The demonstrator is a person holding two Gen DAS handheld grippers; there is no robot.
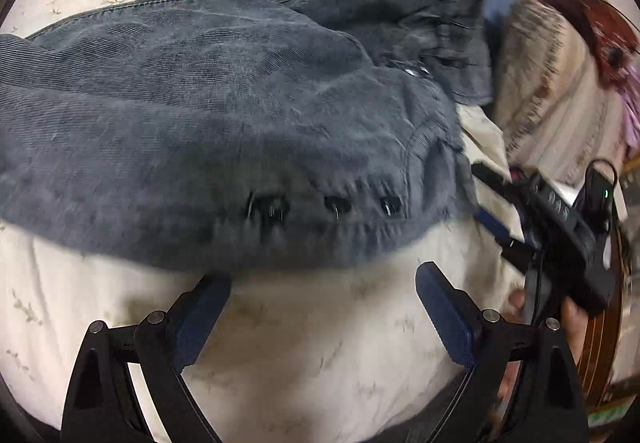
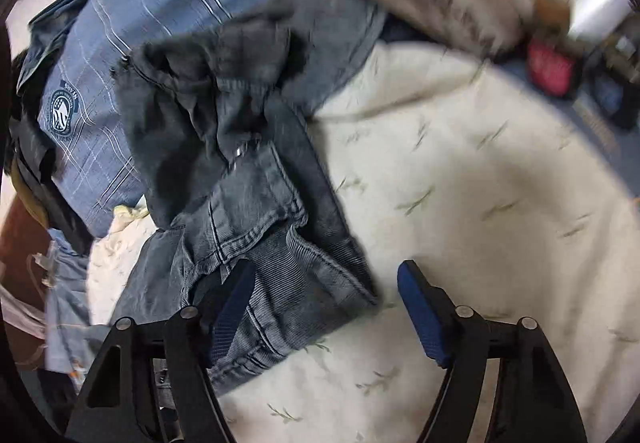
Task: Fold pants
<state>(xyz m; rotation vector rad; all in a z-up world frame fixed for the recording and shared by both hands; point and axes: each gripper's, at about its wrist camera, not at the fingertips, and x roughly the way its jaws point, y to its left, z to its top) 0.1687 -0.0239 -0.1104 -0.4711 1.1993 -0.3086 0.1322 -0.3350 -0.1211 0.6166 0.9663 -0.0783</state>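
Blue pads of the left gripper (image 1: pixel 323 287) sit nearest the lens in the left wrist view, spread wide w/ nothing between them; the left fingertip just meets the near edge of the pants (image 1: pixel 208 123), no pinch. Same in the right wrist view: right gripper (image 2: pixel 326 285) spread, its left pad lying over the denim hem/seam area, right pad out over bare bedsheet (image 2: pixel 480 183), cloth not pinched.

Pants = grey-blue corduroy-like jeans, lying rumpled on the cream leaf-print sheet, waistband w/ belt loops toward the left gripper, one part bunched up further back. Beyond them a blue plaid shirt (image 2: pixel 168 3) w/ a round crest, then a fuzzy beige blanket (image 1: pixel 552 83) at the far side. In the left wrist view the other gripper's body shows at right, held in a hand (image 1: pixel 576 323).

Risks, as a judgement:
- both views smeared by motion; closing while moving fast could miss the edge or nip only one layer, so the fold drags crooked
- pads could grab sheet along w/ denim, since the cloth lies flat on it, pulling the bedding up
- bunched far section isn't flattened; folding over it probably leaves a lumpy, skewed fold
- shirt touches the pants' far end & may get dragged along
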